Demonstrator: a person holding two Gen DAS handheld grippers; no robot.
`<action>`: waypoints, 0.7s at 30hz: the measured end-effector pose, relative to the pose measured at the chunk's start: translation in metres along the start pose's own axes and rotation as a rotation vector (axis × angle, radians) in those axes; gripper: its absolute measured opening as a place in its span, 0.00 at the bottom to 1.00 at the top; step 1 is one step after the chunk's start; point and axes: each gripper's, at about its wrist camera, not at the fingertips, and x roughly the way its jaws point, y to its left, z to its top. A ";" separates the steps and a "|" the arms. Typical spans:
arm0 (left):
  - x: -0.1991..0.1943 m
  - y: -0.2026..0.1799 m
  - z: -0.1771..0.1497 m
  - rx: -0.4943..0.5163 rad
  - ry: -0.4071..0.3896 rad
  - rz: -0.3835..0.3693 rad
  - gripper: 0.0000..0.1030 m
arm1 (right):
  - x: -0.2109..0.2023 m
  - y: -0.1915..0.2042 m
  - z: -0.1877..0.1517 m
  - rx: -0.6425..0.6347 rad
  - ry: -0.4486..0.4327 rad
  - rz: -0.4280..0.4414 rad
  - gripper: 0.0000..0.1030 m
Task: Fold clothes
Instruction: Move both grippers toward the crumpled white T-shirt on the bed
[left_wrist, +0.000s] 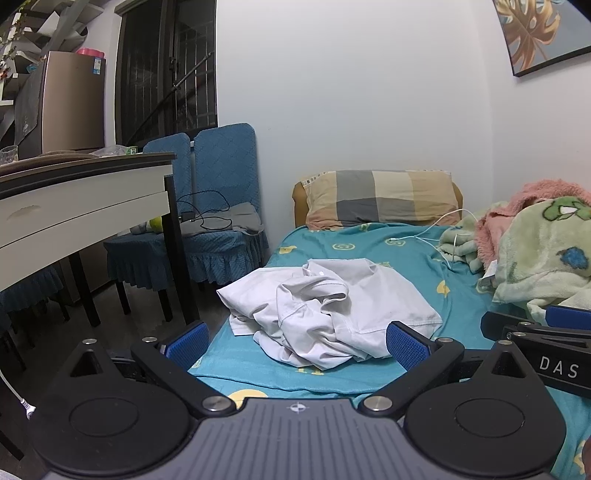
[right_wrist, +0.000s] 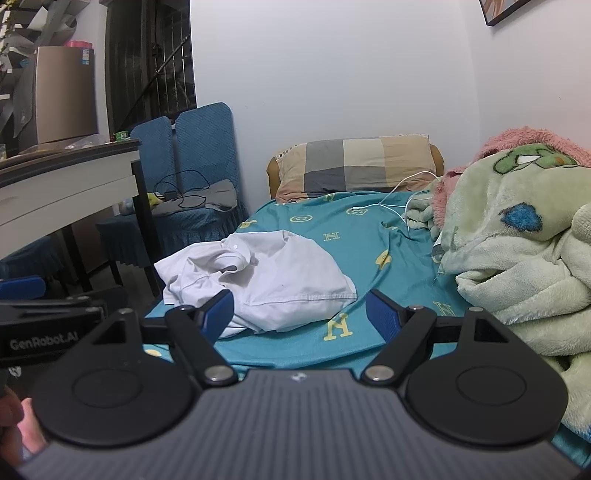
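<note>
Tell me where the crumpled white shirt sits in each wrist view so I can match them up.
Left wrist: the white shirt lies centre frame on the teal bedsheet, between the open left gripper fingers.
Right wrist: the shirt is left of centre, by the left finger of the open right gripper.
Shared landmark: the checked pillow at the bed's head, beyond the shirt.

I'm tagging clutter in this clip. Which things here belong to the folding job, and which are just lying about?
Belongs to the job:
white shirt, crumpled on the teal bedsheet
left claw, open
right claw, open

Just lying about:
checked pillow
green blanket
pink blanket
white cable
blue chairs
</note>
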 end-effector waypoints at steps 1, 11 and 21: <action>0.000 0.000 0.000 0.000 -0.001 0.001 1.00 | 0.000 0.000 0.000 0.000 -0.001 0.000 0.78; 0.005 0.005 -0.001 -0.009 0.010 0.014 1.00 | 0.004 0.002 -0.001 0.008 -0.005 0.000 0.78; -0.031 0.018 0.039 -0.027 0.062 0.015 1.00 | -0.021 0.001 0.019 0.052 -0.033 0.025 0.78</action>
